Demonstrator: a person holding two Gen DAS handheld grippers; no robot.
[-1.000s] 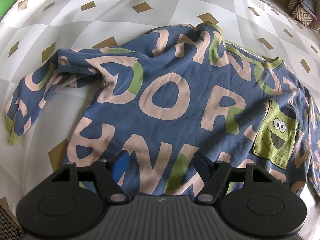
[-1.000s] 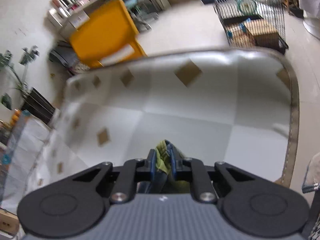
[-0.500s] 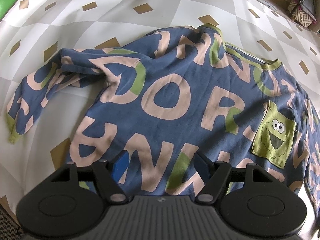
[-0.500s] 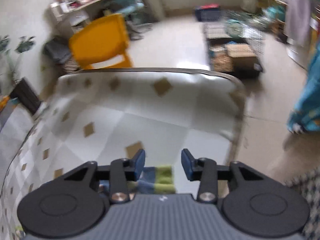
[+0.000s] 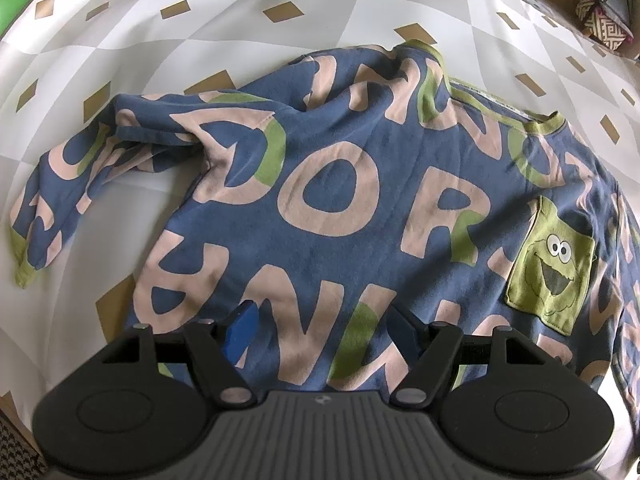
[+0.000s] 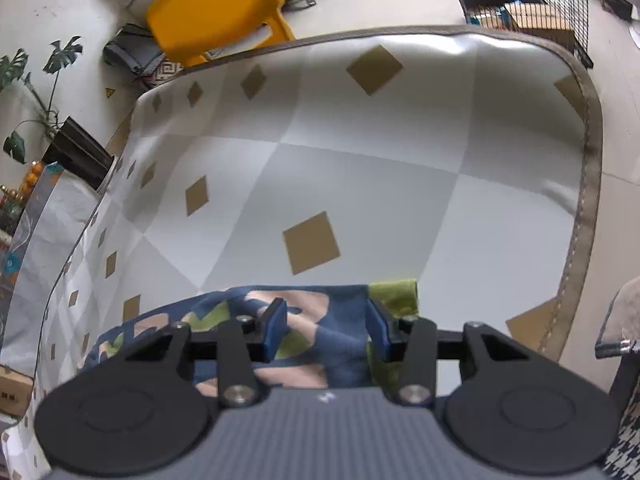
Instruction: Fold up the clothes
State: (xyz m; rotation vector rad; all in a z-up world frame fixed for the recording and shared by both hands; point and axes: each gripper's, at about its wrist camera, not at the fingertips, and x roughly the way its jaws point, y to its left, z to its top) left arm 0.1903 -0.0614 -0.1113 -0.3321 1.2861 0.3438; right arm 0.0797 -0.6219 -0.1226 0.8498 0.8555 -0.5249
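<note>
Over sweatshirt | both jaws apart | nothing gripped

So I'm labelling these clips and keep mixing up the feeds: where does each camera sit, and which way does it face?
Left wrist: on the left tongs, looking steeply down at the blue lettered sweatshirt spread on the checked cloth; only its open fingers show.
Right wrist: on the right tongs, tilted down over a sleeve with a green cuff, toward a yellow chair; jaws just opened, the sleeve lying between them.
Shared: the sweatshirt and the cloth.
</note>
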